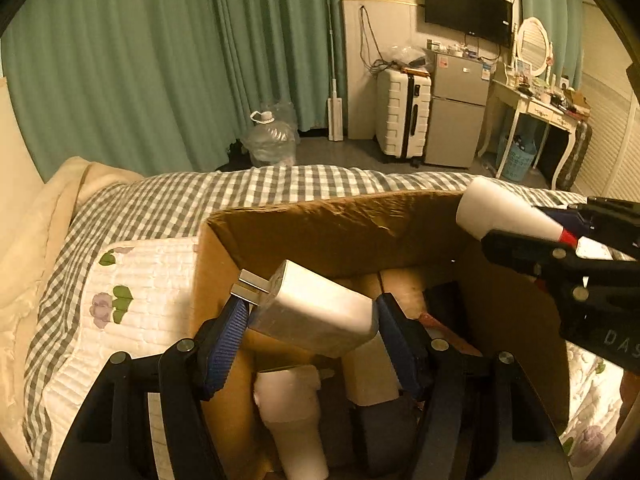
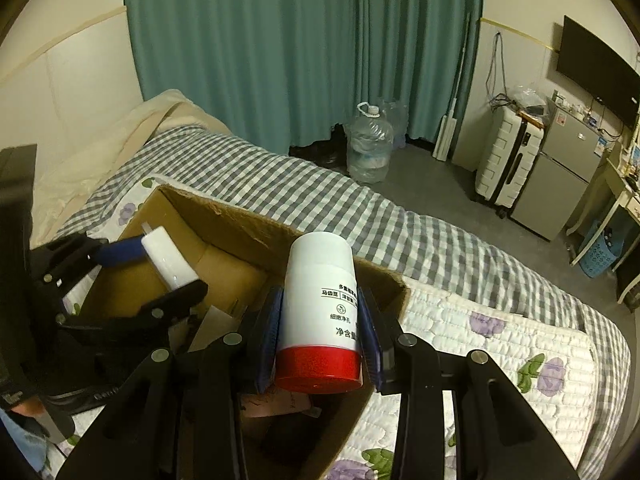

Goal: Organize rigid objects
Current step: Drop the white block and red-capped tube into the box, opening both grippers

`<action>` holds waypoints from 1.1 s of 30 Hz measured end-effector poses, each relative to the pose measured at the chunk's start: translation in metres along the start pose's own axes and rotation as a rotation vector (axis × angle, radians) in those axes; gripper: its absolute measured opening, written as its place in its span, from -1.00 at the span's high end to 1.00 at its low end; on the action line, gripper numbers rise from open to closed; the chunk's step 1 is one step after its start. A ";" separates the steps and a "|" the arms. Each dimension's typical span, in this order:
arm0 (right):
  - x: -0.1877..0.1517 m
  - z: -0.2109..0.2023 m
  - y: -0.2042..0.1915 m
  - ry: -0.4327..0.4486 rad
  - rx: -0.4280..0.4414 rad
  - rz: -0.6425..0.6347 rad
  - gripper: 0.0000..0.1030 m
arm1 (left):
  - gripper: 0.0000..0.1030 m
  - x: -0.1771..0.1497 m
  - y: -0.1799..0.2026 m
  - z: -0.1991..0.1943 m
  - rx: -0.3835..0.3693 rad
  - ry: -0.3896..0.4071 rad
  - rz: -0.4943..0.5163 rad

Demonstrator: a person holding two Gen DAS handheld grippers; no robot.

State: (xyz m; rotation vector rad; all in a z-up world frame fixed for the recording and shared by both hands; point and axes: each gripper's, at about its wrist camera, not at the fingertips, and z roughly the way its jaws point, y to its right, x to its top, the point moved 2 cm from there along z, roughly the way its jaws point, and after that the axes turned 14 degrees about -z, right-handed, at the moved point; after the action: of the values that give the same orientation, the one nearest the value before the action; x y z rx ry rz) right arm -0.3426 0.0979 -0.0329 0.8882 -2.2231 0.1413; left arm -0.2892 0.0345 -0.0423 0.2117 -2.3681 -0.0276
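Holding both items over the cardboard box (image 1: 320, 220): left gripper (image 1: 312, 316) clamps the white charger (image 1: 316, 312), right gripper (image 2: 320, 336) grips the white bottle (image 2: 320, 292), red cap toward the camera. Several things already lie inside; these two not yet dropped in

bed (image 2: 420, 240), floral quilt (image 2: 500, 344), cardboard box (image 2: 224, 220)

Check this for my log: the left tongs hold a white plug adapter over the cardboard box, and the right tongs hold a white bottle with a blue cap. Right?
Not quite: the white bottle in the right tongs has a red cap, as the right wrist view shows. The left tongs do hold the white plug adapter over the brown cardboard box.
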 end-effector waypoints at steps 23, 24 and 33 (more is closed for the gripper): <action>0.009 -0.015 -0.004 0.048 -0.064 0.055 -0.33 | -0.37 0.013 -0.002 -0.069 -0.009 0.174 0.028; 0.009 -0.025 -0.005 0.055 -0.075 0.061 -0.42 | -0.41 0.015 0.000 -0.086 -0.005 0.211 0.033; 0.021 -0.165 -0.052 0.227 -0.260 0.046 -1.00 | -0.53 0.018 -0.019 -0.226 0.014 0.500 0.003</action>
State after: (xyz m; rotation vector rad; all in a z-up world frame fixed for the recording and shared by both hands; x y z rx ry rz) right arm -0.2226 0.1035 0.0931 0.6461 -1.9956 -0.0251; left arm -0.1438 0.0225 0.1317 0.1955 -1.8712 0.0394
